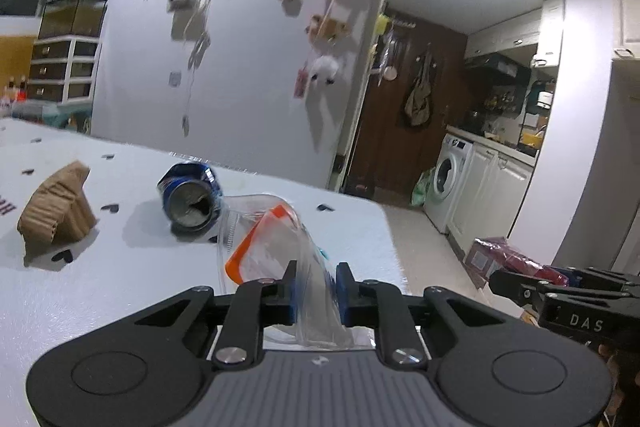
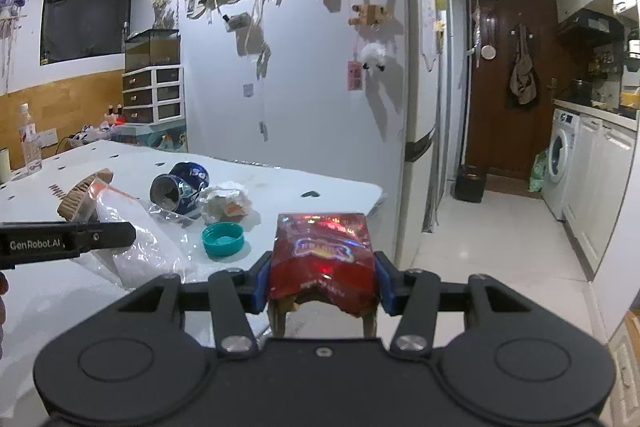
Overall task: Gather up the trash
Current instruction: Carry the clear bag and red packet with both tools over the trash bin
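Trash is gripped: left gripper (image 1: pixel 316 277) pinches a clear plastic bag (image 1: pixel 272 239) slanting away leftward, right gripper (image 2: pixel 322 277) clamps an upright red snack pouch (image 2: pixel 322 259).

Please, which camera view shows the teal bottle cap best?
The right wrist view. There the teal cap lies in full sight on the white table, beside the crumpled wrapper. The left wrist view does not show the cap at all.
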Demonstrator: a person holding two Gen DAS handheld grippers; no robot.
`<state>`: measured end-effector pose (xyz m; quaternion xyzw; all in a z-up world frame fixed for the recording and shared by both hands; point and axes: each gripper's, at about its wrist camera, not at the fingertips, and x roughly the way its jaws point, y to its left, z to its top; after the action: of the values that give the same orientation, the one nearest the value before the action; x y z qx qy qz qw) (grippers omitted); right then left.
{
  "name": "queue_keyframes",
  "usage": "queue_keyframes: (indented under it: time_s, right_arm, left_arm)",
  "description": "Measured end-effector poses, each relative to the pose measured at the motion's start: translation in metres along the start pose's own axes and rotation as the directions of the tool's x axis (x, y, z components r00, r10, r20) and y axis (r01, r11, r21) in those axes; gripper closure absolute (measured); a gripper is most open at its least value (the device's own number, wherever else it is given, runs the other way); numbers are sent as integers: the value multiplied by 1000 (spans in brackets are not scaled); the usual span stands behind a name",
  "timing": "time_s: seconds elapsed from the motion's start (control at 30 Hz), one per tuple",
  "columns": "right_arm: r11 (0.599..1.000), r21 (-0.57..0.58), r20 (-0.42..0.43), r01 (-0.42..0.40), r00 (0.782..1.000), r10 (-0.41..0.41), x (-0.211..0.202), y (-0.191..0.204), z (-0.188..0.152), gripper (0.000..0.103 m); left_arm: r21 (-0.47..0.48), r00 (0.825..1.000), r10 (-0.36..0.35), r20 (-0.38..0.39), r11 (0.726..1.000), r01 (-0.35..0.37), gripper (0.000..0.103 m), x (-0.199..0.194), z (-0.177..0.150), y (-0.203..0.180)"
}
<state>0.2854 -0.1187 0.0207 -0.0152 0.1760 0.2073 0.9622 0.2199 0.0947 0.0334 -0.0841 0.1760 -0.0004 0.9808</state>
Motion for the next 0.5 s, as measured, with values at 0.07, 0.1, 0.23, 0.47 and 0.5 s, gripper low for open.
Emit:
queue_keyframes:
  time_s: [0.07, 0.1, 0.23, 0.47, 0.5]
  right_arm:
    - [1000, 4, 5, 14, 1000, -14, -12, -6, -1, 51]
    - [1000, 6, 6, 22, 1000, -22, -17, -10, -2, 51]
    - [998, 16, 4, 54, 999, -54, -36, -25, -6, 51]
    - [992, 33, -6, 124, 992, -124, -74, -58, -19, 51]
    - [990, 38, -10, 135, 991, -135, -79, -64, -22, 51]
  left_arm:
    - [3, 1000, -10, 12, 1000, 10, 84, -5, -2, -9]
    - [8, 1000, -14, 14, 1000, 14, 84, -7, -3, -14]
    - [46, 999, -37, 12, 998, 37, 84, -14, -7, -38]
    - [114, 996, -88, -9, 990, 88, 85, -22, -16, -85]
    - [121, 995, -96, -14, 988, 97, 85, -23, -18, -92]
